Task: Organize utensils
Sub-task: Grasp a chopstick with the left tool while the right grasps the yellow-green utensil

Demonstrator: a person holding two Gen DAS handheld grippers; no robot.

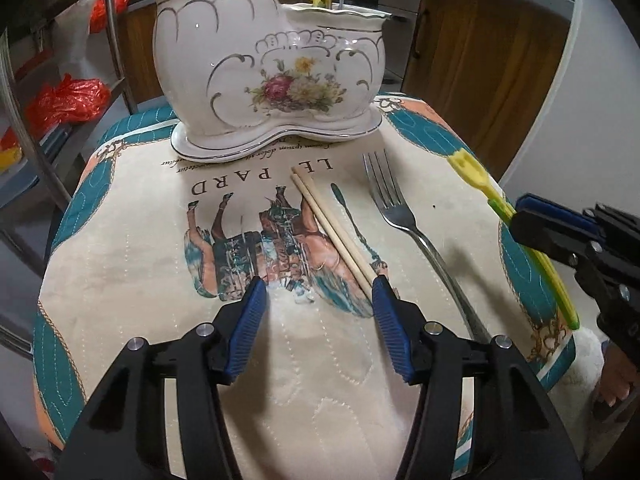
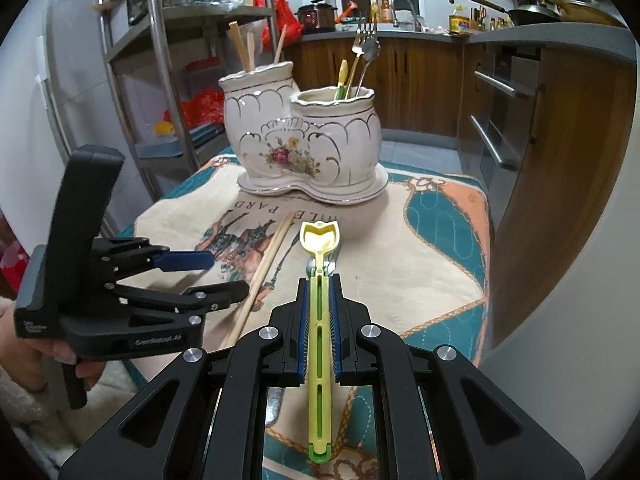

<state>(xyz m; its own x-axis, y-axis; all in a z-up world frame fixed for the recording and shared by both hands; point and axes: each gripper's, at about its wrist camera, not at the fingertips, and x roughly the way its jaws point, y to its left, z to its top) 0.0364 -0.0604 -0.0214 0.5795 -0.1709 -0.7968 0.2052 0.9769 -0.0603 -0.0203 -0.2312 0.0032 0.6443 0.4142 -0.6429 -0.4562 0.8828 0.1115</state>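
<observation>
Right gripper (image 2: pixel 318 312) fingers clamped on yellow spoon (image 2: pixel 319 320), long axis pointing at holder (image 2: pixel 308 140) ahead; left gripper (image 1: pixel 318 312) fingers wide, chopsticks (image 1: pixel 328 228) just ahead on worktop, fork (image 1: pixel 404 216) alongside

Even, soft indoor light fills both views. Small glints sit on the glazed ceramic holder (image 1: pixel 264 60) and the fork (image 1: pixel 396 208). Shadows on the tabletop (image 1: pixel 132 264) are faint. Fisheye bending curves the edges, and the corners go black.
</observation>
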